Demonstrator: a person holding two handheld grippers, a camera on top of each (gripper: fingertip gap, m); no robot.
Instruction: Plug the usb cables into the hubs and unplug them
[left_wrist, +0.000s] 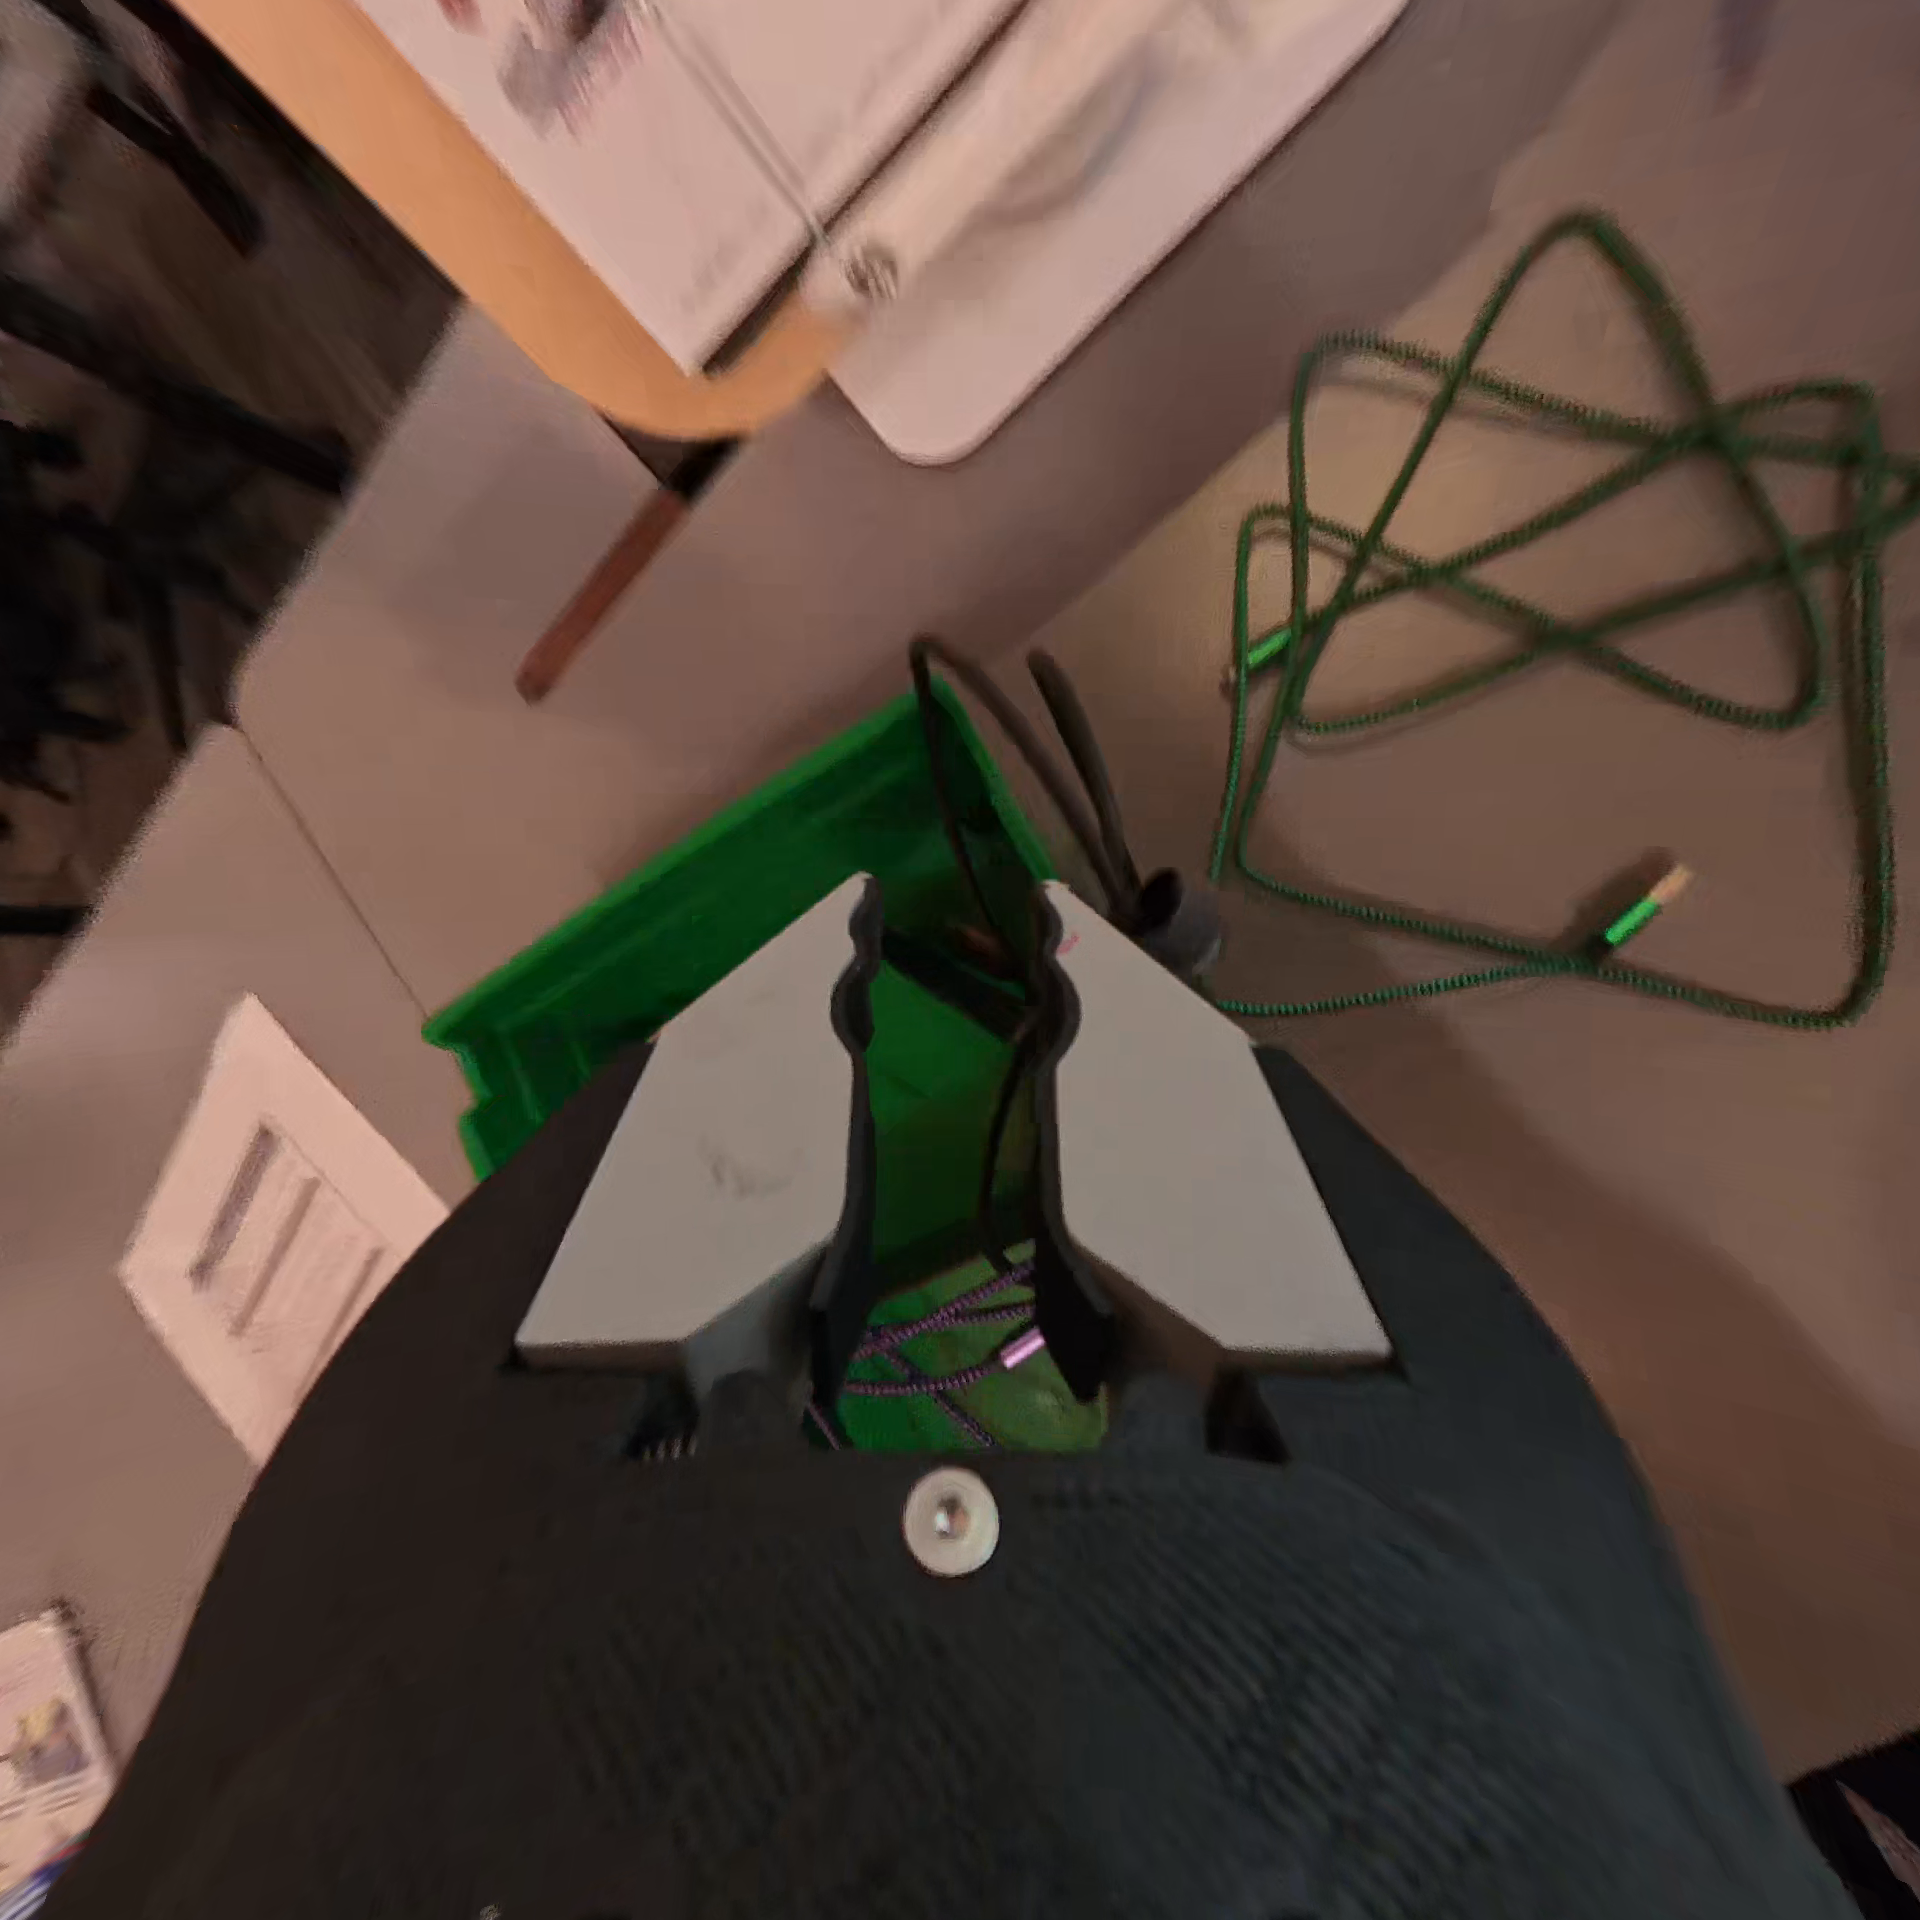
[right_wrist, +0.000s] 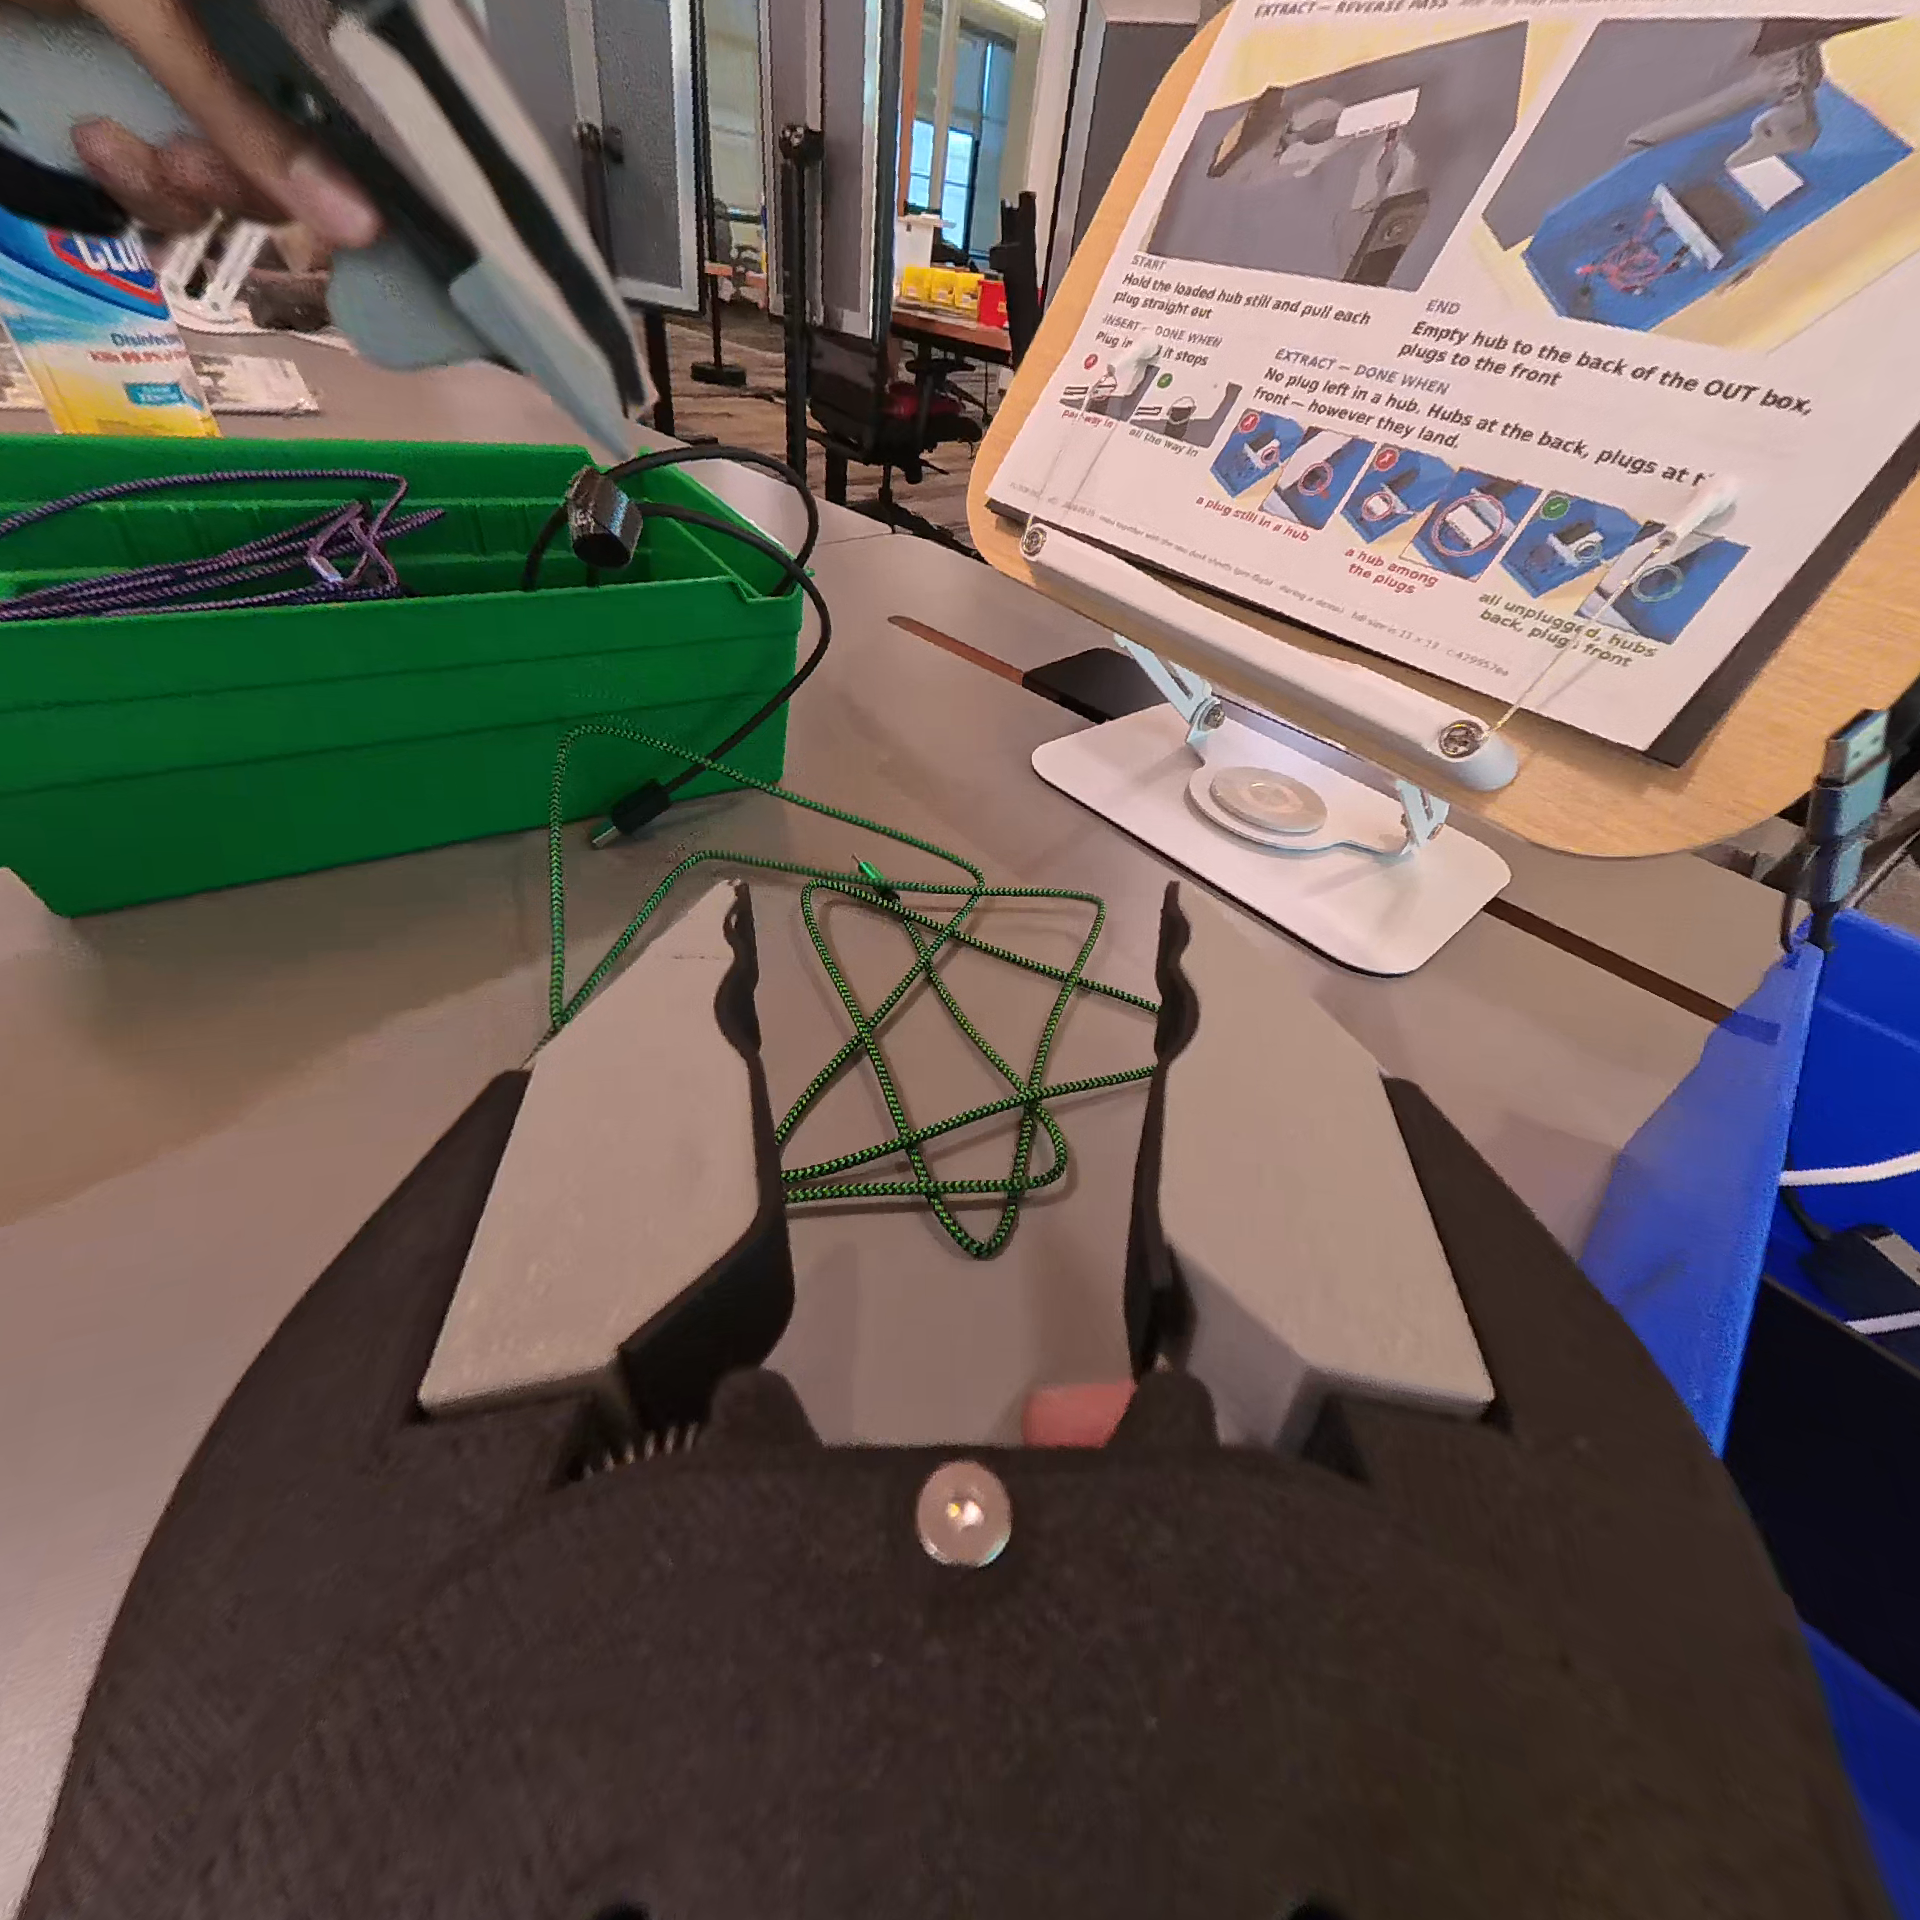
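Observation:
A green bin (right_wrist: 416, 686) stands on the grey table and holds a purple braided cable (right_wrist: 208, 540). My left gripper (left_wrist: 961, 935) hovers over the bin, jaws a little apart, with a black cable (left_wrist: 1070, 769) running along its right finger; it also shows in the right wrist view (right_wrist: 499, 260), held by a hand. The black cable (right_wrist: 816, 623) arcs over the bin's corner, and its plug (right_wrist: 634, 816) lies on the table. A green braided cable (right_wrist: 935, 1039) lies tangled on the table, also in the left wrist view (left_wrist: 1558, 623). My right gripper (right_wrist: 956, 914) is open and empty just above it.
A wooden instruction board (right_wrist: 1455, 416) on a white stand (right_wrist: 1299, 862) is at the back right. A blue bin (right_wrist: 1714, 1195) stands at the right edge. A wipes canister (right_wrist: 94, 312) is behind the green bin. Papers (left_wrist: 260, 1226) lie left of the bin. One gripper's finger ends stand about 25 centimeters off the other's.

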